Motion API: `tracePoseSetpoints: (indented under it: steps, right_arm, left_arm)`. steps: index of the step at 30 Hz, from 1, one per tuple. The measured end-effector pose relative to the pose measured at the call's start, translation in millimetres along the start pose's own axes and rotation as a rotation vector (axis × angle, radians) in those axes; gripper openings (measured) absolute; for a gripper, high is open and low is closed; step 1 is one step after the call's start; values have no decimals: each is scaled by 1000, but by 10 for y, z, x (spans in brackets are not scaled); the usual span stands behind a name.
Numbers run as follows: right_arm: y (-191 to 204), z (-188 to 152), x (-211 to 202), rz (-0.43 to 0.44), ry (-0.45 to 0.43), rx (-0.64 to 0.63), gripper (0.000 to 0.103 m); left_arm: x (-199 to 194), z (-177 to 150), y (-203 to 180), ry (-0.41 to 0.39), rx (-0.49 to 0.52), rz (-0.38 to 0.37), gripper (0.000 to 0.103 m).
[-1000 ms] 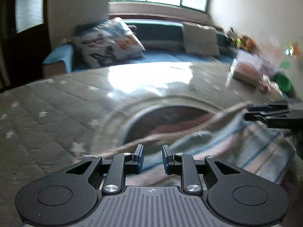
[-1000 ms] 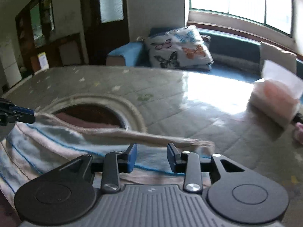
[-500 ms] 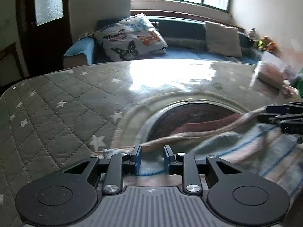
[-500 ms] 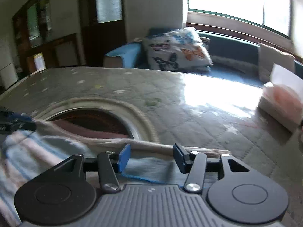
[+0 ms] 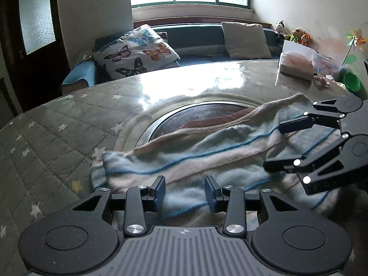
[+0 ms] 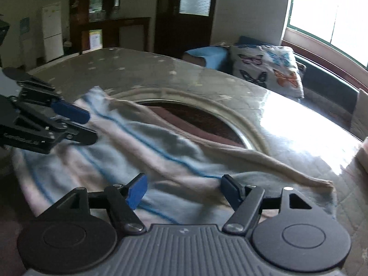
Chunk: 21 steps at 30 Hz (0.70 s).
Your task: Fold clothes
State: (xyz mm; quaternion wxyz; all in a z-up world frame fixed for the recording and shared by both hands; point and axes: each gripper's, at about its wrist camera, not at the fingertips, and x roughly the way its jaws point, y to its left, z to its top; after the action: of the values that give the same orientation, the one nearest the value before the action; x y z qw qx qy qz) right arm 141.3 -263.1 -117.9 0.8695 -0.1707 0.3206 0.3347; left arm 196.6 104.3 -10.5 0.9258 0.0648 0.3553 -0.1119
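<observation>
A fluffy garment (image 5: 195, 156) with light blue, pink and beige stripes lies rumpled on the quilted, star-printed table cover (image 5: 57, 138), partly over a dark round patch (image 5: 202, 115). My left gripper (image 5: 184, 192) hangs over the garment's near edge. Its jaws are opening, with cloth lying below and between the pads but not pinched. In this view my right gripper (image 5: 274, 146) reaches in from the right over the cloth. In the right wrist view my right gripper (image 6: 184, 191) stands wide and is still opening above the garment (image 6: 142, 151). There the left gripper (image 6: 89, 127) is at the left.
A butterfly cushion (image 5: 138, 53) and a beige cushion (image 5: 246, 39) sit on the sofa behind the table. A white packet (image 5: 296, 62), a green cup (image 5: 350, 81) and small toys stand at the table's far right. A dark door (image 6: 184, 16) and a cabinet stand behind.
Both grippers have opened and let go of the garment's edge, which now lies slack on the table. Both hands have drawn back over the cloth, and the right one has rolled.
</observation>
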Motion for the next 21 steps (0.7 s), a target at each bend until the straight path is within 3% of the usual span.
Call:
tracePoseSetpoints:
  steps: [8, 21]
  right_arm:
    - [334, -97, -159, 101, 11, -24, 77]
    - [458, -375, -545, 113, 15, 37, 78]
  left_arm:
    - [-232, -230, 61, -16, -32, 27, 50]
    - [-630, -675, 274, -35, -185, 87, 56]
